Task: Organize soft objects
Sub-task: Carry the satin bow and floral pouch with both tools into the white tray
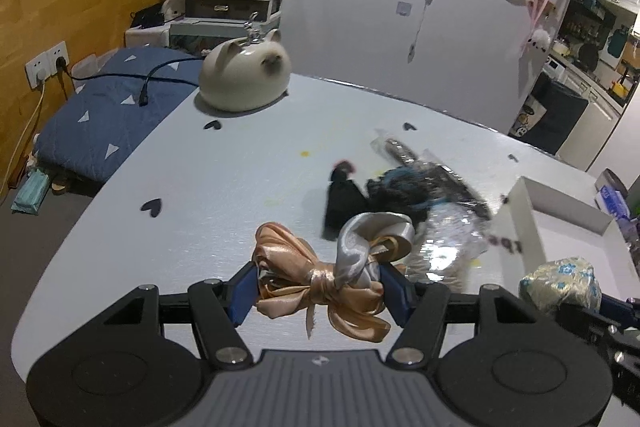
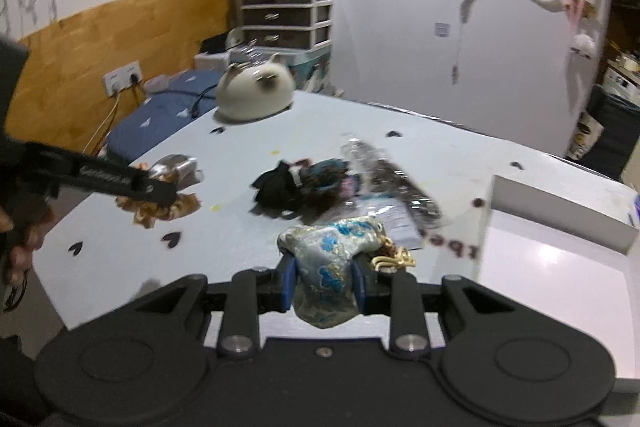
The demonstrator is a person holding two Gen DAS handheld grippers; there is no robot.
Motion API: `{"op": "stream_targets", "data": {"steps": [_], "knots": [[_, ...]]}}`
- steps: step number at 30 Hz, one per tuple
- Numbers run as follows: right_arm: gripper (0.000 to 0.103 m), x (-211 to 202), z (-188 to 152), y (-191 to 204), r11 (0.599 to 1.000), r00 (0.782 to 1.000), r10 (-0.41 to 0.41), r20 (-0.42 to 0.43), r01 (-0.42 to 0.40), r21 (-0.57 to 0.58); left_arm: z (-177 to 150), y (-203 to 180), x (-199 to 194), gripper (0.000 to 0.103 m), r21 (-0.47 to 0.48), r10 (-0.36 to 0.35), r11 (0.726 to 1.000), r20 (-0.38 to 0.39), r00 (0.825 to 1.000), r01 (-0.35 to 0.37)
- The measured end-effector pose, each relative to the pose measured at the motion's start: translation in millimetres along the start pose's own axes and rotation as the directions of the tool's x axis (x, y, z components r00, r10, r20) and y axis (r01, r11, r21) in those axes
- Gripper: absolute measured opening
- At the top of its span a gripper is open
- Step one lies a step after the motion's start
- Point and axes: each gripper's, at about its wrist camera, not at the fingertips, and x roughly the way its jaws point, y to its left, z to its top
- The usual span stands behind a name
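Left wrist view: a satin ribbon bow [image 1: 320, 287] is pinched between the left gripper [image 1: 318, 293] jaws, low centre. A brocade pouch [image 2: 326, 267] is clamped by the right gripper [image 2: 324, 285]. Both are carried above the counter [image 1: 200, 179]; placement into the white box [image 2: 560, 259] at right is judged next. Only the right view shows the pouch's cord.
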Motion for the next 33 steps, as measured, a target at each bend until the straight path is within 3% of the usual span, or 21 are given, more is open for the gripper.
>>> {"op": "stream_targets", "data": {"steps": [12,33], "knots": [[0.029,-42,-4,-96,0.994,0.998,-0.063,0.019,0.061,0.086,-9,-92,-11,0.064,0.006,-0.02,1.0,0.02,1.0,0.019],[0.03,-81,-40,-265,0.975,0.989,-0.148,-0.001,0.146,0.167,-27,-283,16,0.064,0.1,-0.128,0.987,-0.002,0.992,0.128]]}}
